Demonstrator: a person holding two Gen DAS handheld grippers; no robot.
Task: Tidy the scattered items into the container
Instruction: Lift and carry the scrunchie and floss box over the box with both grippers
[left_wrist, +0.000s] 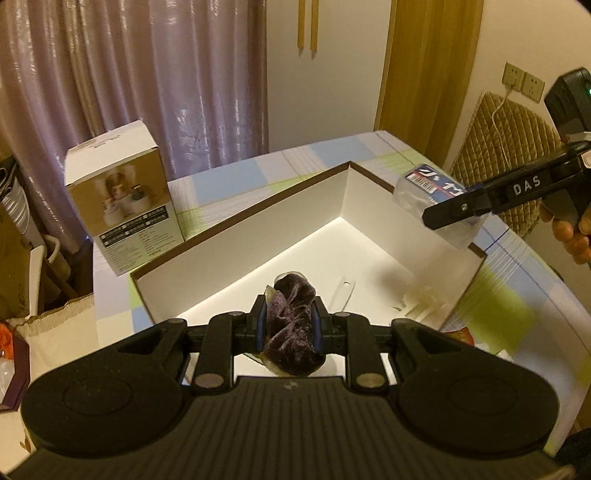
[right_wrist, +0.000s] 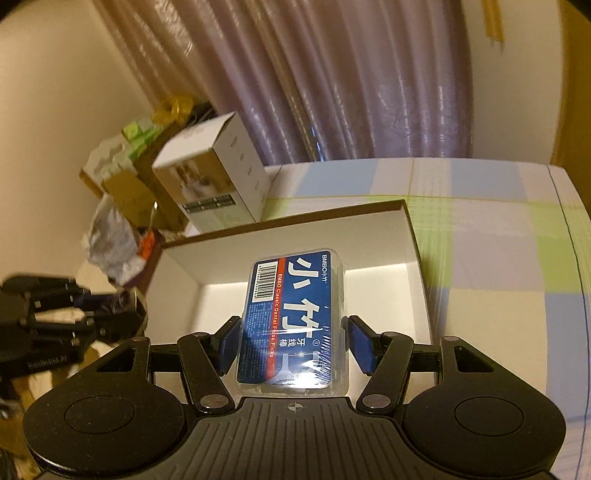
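Left gripper (left_wrist: 288, 325) clenched on a crumpled purple velvet pouch (left_wrist: 291, 325), held low over the near end of the white box (left_wrist: 258, 236), likely so the soft bundle can drop straight in. Squeezed into deep folds between the blue pads (left_wrist: 261, 328), plainly limp cloth with a short plush nap. Right gripper (right_wrist: 291, 332) grasping a clear plastic case of dental floss picks (right_wrist: 295, 314), its blue label facing up, poised above the far corner of the same box, seemingly waiting its turn or lining up for release. Hard, flat and glossy, gripped across its narrow sides where the pads get square faces to press on. Already lying on the box floor: a pale flat strip with a slot (left_wrist: 341, 295) and some whitish plastic pieces (left_wrist: 424, 299), too faint to identify. Shallow cardboard tray with a brown rim, resting on a checked tablecloth (right_wrist: 498, 229); upright printed carton (left_wrist: 122, 199) just beside its far wall.
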